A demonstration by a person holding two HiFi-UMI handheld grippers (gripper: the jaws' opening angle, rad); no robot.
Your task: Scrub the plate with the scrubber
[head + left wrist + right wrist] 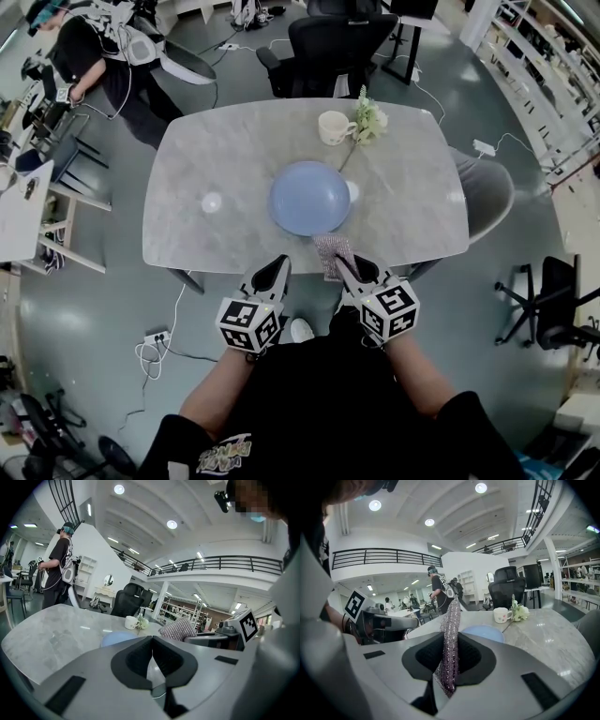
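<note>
Left gripper [277, 270] pinched together on nothing, just off the table's [216, 150] near edge | plate [310, 197] mid-table, untouched | my right gripper [349, 270] clamps the scrubber [333, 253] at the near edge | scrubbing not yet started, I reckon.

Round pale-blue plate [116, 638]: mostly hidden behind the left gripper [152, 641]. Small white object [212, 202] on the grey marble table [234, 150]: too small to identify.
</note>
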